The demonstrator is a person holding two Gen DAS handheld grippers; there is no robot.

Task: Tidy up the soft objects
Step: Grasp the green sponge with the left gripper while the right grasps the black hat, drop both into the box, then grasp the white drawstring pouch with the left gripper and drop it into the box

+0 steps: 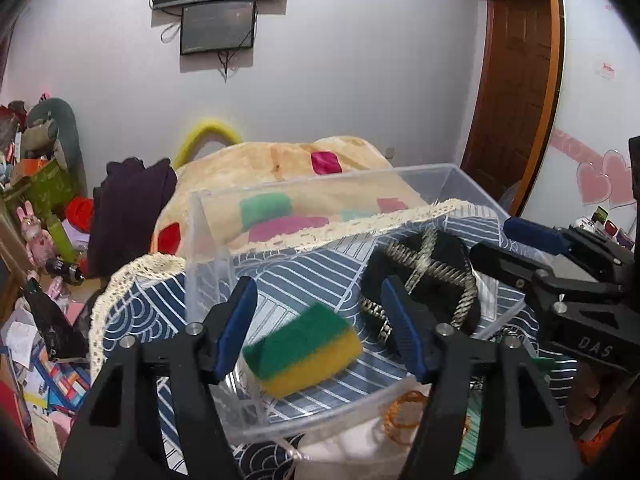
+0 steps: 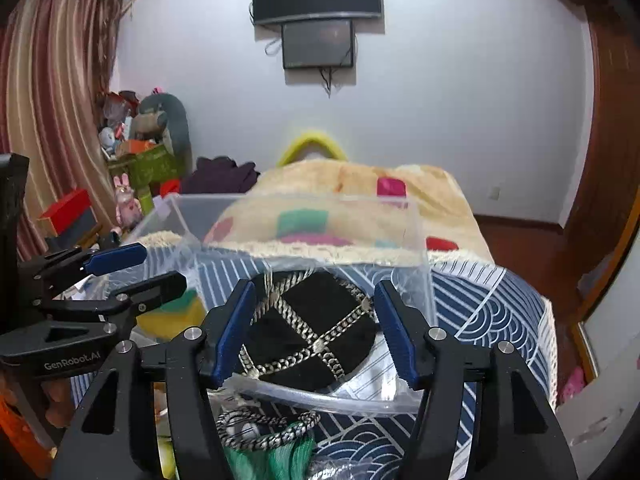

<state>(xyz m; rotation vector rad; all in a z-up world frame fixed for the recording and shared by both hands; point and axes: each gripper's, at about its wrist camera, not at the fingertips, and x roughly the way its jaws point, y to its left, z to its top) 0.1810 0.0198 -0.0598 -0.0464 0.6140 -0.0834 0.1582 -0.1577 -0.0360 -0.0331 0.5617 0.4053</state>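
A yellow sponge with a green scouring top (image 1: 302,350) is inside the clear plastic bin (image 1: 320,178), between the open fingers of my left gripper (image 1: 320,328), not gripped and slightly blurred. A black cap with metal chains (image 2: 310,328) lies in the same bin (image 2: 416,240), between the open fingers of my right gripper (image 2: 316,328). The cap also shows in the left wrist view (image 1: 424,276), and the sponge in the right wrist view (image 2: 176,312). The right gripper (image 1: 520,240) shows at the right of the left wrist view, the left gripper (image 2: 140,268) at the left of the right wrist view.
The bin stands on a blue cloth with white wave pattern and lace edge (image 1: 132,320). In front of the bin lie a chain and green tassel (image 2: 280,436) and an orange ring (image 1: 408,412). A bed with a patchwork blanket (image 2: 360,188) is behind. Clutter fills the left (image 1: 36,200).
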